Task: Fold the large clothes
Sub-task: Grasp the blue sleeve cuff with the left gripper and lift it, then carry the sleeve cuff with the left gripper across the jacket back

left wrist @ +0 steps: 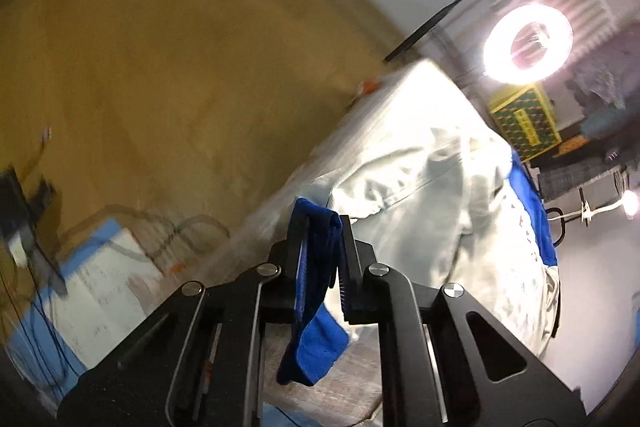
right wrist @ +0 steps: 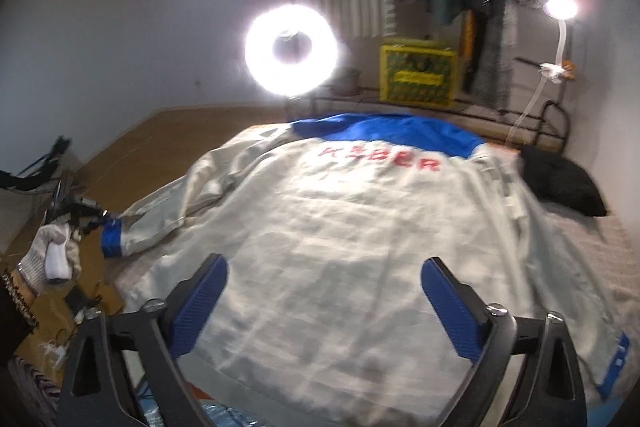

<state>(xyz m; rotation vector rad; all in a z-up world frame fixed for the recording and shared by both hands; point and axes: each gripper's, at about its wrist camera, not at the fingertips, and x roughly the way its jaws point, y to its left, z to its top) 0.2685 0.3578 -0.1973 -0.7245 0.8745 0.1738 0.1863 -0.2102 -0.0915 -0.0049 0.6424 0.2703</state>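
A large pale grey jacket [right wrist: 340, 239] with a blue yoke and red lettering lies back-up and spread across the bench [right wrist: 600, 247], its collar toward the far edge and its hem toward the near edge, which is the flat starting layout a fold needs. The left hand-held gripper [left wrist: 322, 227] is clamped on the blue cuff [left wrist: 316, 291] of the left sleeve [right wrist: 160, 223]; in the right wrist view that sleeve runs out past the bench's left edge to the person's gloved hand [right wrist: 50, 255]. Holding the cuff rather than the mid-sleeve gives control of the sleeve's whole length, so it could probably be swung over the back panel in one move. The right hand-held gripper [right wrist: 324, 291] hovers above the jacket's lower back near the near edge with its blue-padded fingers [right wrist: 200, 303] spread wide and nothing between them, likely placed to pin or catch the body fabric. A black bundle [right wrist: 560, 183] sits at the bench's far right corner, clear of the jacket. The left wrist view is blurred, so the cloth's exact seating between the pads is uncertain.
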